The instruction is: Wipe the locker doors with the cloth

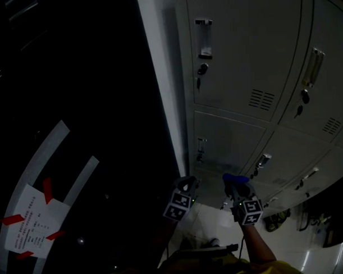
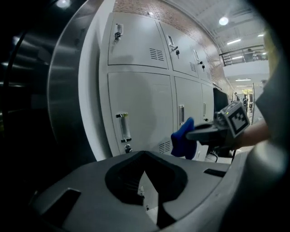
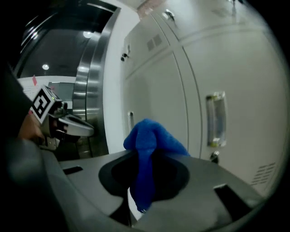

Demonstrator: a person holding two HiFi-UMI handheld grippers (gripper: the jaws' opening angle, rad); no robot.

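Grey metal lockers [image 1: 236, 52] fill the right of the head view, each door with a clear handle and a key lock. My right gripper [image 1: 239, 188] is shut on a blue cloth [image 1: 235, 178], which bunches up over the jaw tips and hangs down between them [image 3: 147, 140]. The cloth sits a short way off a lower locker door [image 3: 213, 68], not touching it. My left gripper [image 1: 184, 186] hangs beside it on the left, shut with nothing in it [image 2: 145, 156]. In the left gripper view the right gripper [image 2: 213, 131] and the cloth [image 2: 183, 138] show in front of the lockers [image 2: 136, 104].
A dark steel column [image 2: 63, 90] borders the lockers on the left. A paper notice with red tape [image 1: 31, 228] lies in the dark area at lower left. Pale floor tiles [image 1: 211, 219] lie below the grippers. Dark items [image 1: 275, 220] sit by the locker base.
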